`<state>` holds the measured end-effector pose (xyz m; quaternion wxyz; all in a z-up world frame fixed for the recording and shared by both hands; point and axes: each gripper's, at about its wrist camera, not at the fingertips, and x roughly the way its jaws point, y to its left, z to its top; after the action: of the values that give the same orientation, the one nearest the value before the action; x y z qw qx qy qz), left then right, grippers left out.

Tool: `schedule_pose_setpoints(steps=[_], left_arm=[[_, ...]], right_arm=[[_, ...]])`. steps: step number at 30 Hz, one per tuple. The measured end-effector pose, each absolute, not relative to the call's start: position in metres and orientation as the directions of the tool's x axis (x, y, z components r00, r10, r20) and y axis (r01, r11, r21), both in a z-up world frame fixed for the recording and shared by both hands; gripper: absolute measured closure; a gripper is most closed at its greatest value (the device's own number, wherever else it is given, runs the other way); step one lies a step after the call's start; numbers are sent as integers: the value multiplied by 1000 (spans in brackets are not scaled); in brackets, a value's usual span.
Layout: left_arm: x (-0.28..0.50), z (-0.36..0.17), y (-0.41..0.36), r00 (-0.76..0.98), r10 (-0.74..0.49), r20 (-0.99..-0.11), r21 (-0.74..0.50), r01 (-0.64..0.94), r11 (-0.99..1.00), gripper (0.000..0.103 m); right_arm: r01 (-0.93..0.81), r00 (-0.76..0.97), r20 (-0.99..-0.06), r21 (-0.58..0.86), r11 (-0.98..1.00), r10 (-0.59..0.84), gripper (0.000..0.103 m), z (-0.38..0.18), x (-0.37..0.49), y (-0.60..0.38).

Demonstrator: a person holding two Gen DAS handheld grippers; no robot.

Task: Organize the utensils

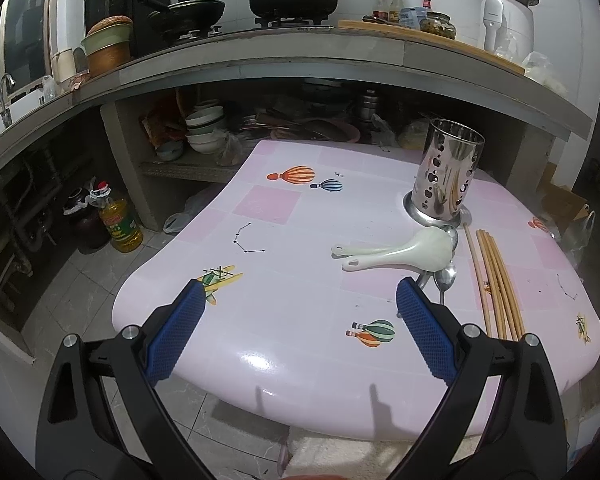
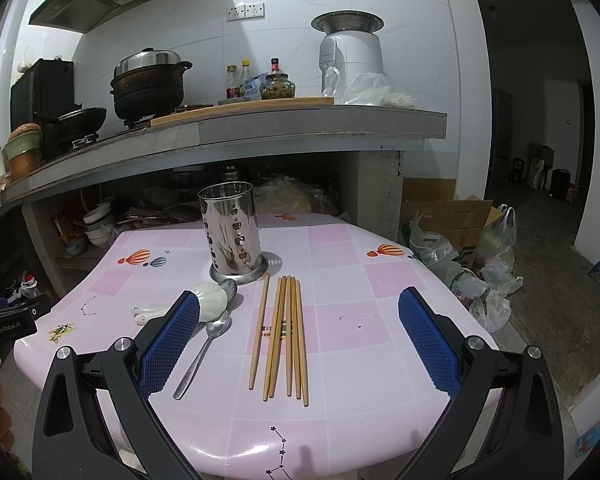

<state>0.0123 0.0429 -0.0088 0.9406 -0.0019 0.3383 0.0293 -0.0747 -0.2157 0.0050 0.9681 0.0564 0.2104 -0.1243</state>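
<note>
Since both the left gripper (image 1: 300, 292) and right gripper (image 2: 300, 300) hover spread and empty, sorting looks unstarted; next, pinch the chopsticks (image 2: 284, 336) lying at six o'clock of the steel utensil holder (image 2: 230, 232).

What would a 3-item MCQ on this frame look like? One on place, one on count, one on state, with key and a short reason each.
1. Where do the chopsticks lie relative to the metal utensil holder?
A. Inside it
B. On the table in front of it
C. On the kitchen counter

2. How many chopsticks are there?
A. Two
B. Four
C. Six

3. What state is the right gripper in?
A. Open, holding nothing
B. Shut on a metal spoon
C. Shut on the white spoons

Key:
1 B, they lie flat on the pink table, nearer the camera than the holder's base.
2 C, the right wrist view shows one stick set slightly apart and five bunched together.
3 A, its blue pads stand wide apart with only the tabletop between them.
</note>
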Motion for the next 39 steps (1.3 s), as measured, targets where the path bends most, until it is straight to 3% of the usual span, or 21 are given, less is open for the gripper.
schedule_pose_setpoints(steps=[30,35,39], left_arm=[[15,-14,36,755,47,-654,25,-41,999,11],[23,-31,32,715,29,-699,29,-13,1000,11],[29,-63,25,638,4,-770,29,28,999,11]], right_arm=[[268,874,-434,56,962,-219,6,2,-72,-213],[293,824,-509,9,956,-247,6,-18,-62,-215],[297,740,-625,-27,954,-248,6,-51,-49,-217]])
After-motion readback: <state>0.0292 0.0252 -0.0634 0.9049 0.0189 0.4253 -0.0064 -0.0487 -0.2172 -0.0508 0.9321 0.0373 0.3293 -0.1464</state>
